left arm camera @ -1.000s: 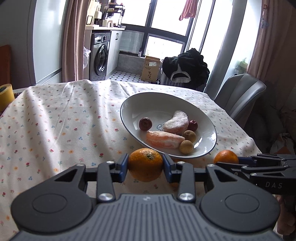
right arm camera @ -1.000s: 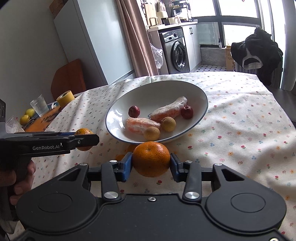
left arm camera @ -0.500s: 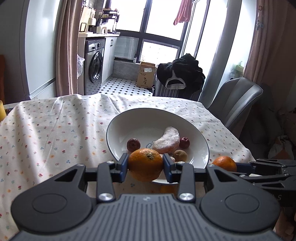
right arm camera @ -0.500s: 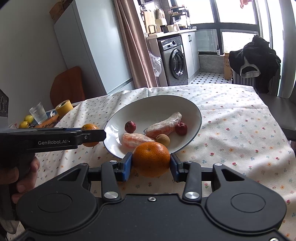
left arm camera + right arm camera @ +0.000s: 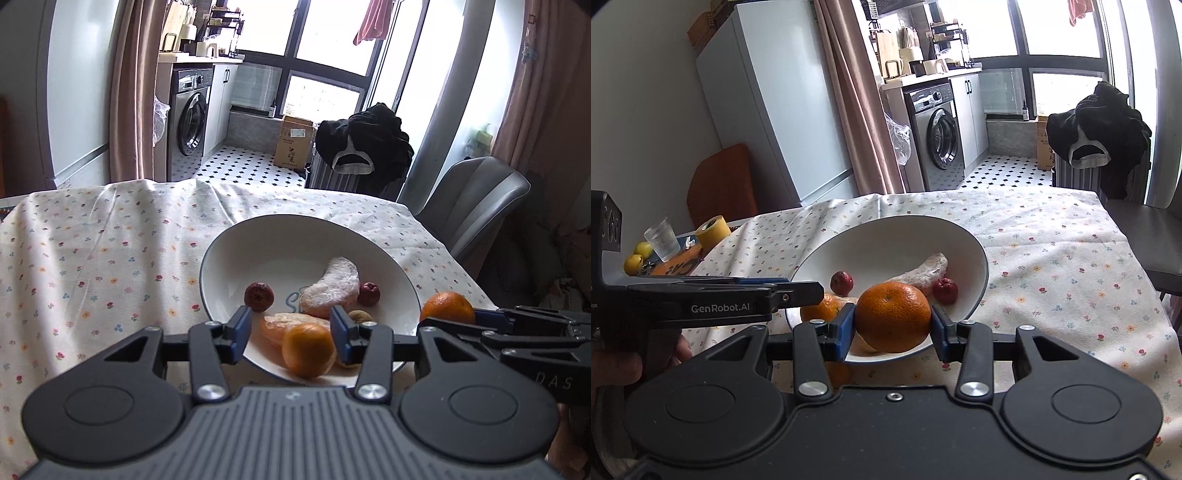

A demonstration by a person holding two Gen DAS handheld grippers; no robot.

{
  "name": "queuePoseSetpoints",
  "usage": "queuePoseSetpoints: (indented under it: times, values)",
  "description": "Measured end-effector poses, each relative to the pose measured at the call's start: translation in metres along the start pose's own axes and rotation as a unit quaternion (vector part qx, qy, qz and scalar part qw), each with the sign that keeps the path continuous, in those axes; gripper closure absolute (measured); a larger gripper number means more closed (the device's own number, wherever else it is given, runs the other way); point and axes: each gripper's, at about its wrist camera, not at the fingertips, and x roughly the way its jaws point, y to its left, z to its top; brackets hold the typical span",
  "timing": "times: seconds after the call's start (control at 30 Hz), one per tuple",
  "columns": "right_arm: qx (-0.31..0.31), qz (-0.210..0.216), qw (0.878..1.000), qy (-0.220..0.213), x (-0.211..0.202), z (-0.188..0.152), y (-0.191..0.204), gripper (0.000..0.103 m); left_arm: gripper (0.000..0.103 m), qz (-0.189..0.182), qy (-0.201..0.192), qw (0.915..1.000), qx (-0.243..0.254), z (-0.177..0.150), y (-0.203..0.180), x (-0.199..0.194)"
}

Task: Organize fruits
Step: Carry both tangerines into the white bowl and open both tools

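Observation:
A white bowl point(image 5: 229, 258) on the flowered tablecloth holds peeled fruit segments point(image 5: 332, 288), two small red fruits point(image 5: 259, 296) and a brown one. My left gripper point(image 5: 291, 328) is open over the bowl's near rim; its orange point(image 5: 308, 349) lies loose below the fingers, in the bowl. My right gripper point(image 5: 893, 328) is shut on a second orange point(image 5: 893, 317), held over the bowl's near rim point(image 5: 979, 288). That orange shows in the left wrist view point(image 5: 447, 308). The released orange shows in the right wrist view point(image 5: 820, 308).
A grey chair point(image 5: 480, 199) stands at the table's right side. A glass point(image 5: 663, 238), a yellow tape roll point(image 5: 711, 232) and yellow fruits point(image 5: 637, 258) sit at the table's far left. A washing machine and a clothes-draped radiator point(image 5: 364, 155) are beyond.
My left gripper has opened and let its orange drop into the bowl. Both grippers have moved forward over the bowl's near rim; the right one still holds its orange.

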Motion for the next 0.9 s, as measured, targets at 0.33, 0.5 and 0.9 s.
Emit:
queuePoseSetpoints:
  times: [0.33, 0.5, 0.9]
  values:
    - [0.012, -0.011, 1.0, -0.007, 0.007, 0.005, -0.007, 0.063, 0.037, 0.017, -0.01, 0.9997, -0.014, -0.006, 0.011, -0.021]
    - [0.015, -0.015, 1.0, -0.016, 0.01, 0.014, -0.009, 0.062, 0.029, 0.025, -0.014, 0.9995, -0.014, -0.01, 0.015, -0.031]
    - [0.02, -0.022, 0.999, -0.042, -0.008, 0.013, -0.01, 0.026, 0.013, 0.031, -0.019, 0.9991, -0.021, -0.021, 0.024, -0.048]
